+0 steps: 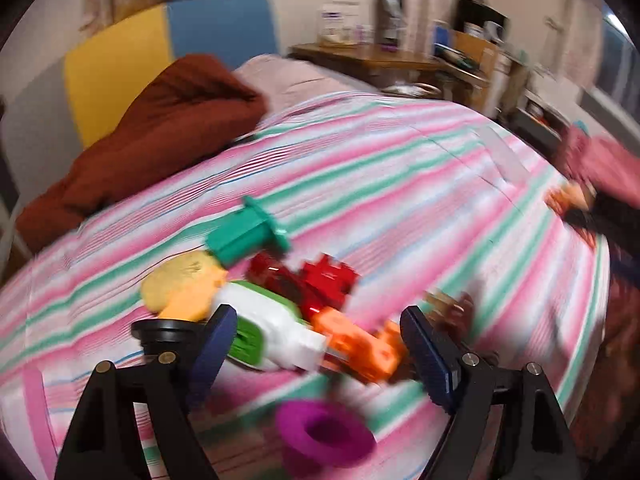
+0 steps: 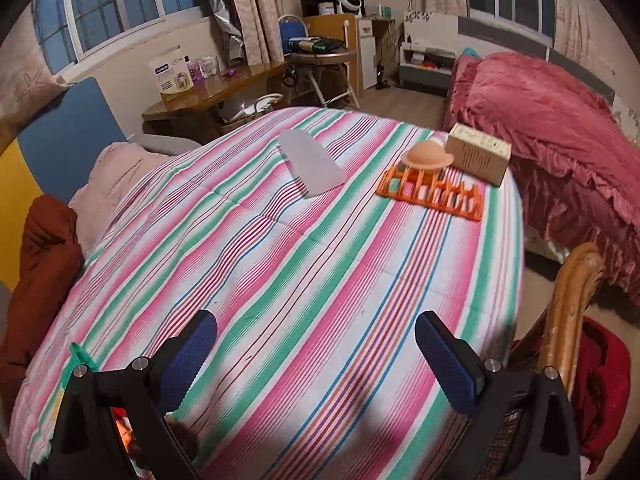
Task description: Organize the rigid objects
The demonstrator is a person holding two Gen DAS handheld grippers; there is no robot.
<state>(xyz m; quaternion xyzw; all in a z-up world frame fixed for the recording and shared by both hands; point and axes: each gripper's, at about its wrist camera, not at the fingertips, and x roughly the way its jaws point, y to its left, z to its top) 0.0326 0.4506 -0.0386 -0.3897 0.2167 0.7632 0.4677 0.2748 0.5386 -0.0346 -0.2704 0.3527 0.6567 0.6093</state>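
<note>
The left wrist view is blurred. A heap of plastic toys lies on the striped bedspread [image 1: 380, 152]: a green spool [image 1: 248, 236], a yellow piece [image 1: 180, 280], a white and green piece [image 1: 272, 328], red blocks [image 1: 320, 280], an orange piece [image 1: 360, 340] and a magenta ring [image 1: 324, 436]. My left gripper [image 1: 320, 332] is open, its fingers standing on either side of the white and orange pieces without pressing on them. My right gripper [image 2: 316, 332] is open over bare bedspread. Far off stands an orange rack [image 2: 432, 192] with a peach hat-shaped piece [image 2: 427, 156] on it.
A cardboard box [image 2: 478, 152] sits behind the rack and a grey flat piece [image 2: 312, 164] lies mid-bed. A brown blanket [image 1: 160, 128] and a pillow [image 2: 116, 176] lie at the head. A wicker chair [image 2: 568, 304], a pink bed [image 2: 540, 120] and a wooden desk [image 2: 216, 92] surround the bed.
</note>
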